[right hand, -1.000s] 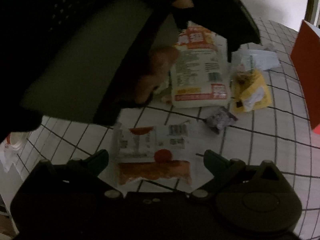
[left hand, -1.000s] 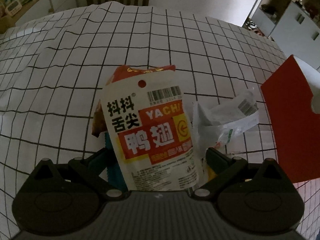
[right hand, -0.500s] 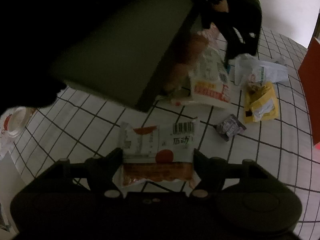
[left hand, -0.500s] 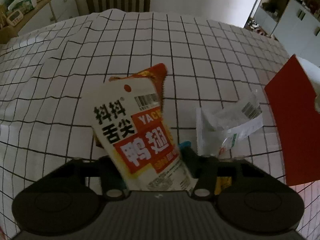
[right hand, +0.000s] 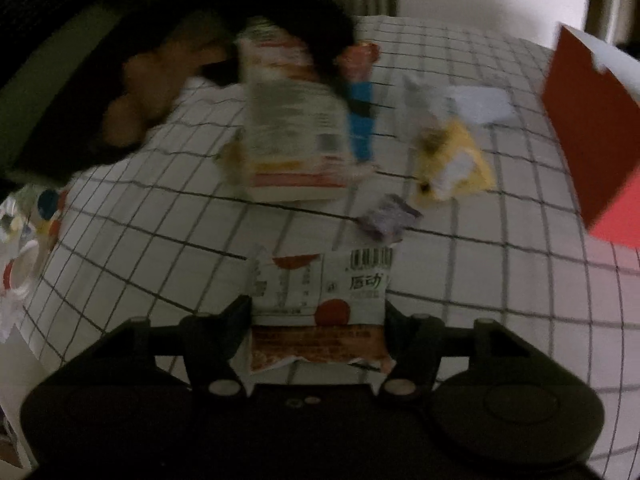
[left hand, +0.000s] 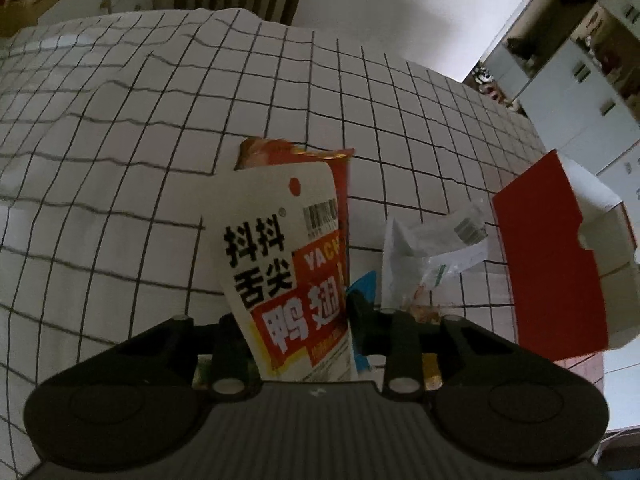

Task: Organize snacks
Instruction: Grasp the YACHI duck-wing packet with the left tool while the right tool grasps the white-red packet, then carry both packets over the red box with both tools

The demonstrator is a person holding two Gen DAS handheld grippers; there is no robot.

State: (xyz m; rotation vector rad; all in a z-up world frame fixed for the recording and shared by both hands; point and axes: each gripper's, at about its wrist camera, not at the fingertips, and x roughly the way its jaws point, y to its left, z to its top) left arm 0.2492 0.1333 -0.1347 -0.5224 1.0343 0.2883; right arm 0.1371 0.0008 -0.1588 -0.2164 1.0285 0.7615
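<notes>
Ahead and to the left of the left gripper [left hand: 298,334] the checked tablecloth [left hand: 120,184] lies bare — open passage — while to its right a crumpled clear wrapper [left hand: 432,248] and, farther right, the upright red box [left hand: 548,252] stand in the way.

Black grippers, silver screws, ribbed grey body; sleeve [right hand: 60,40] seemingly dark

Seven snack packets [right hand: 294,140] — one red box [right hand: 576,120] — two tools [left hand: 298,320].
</notes>
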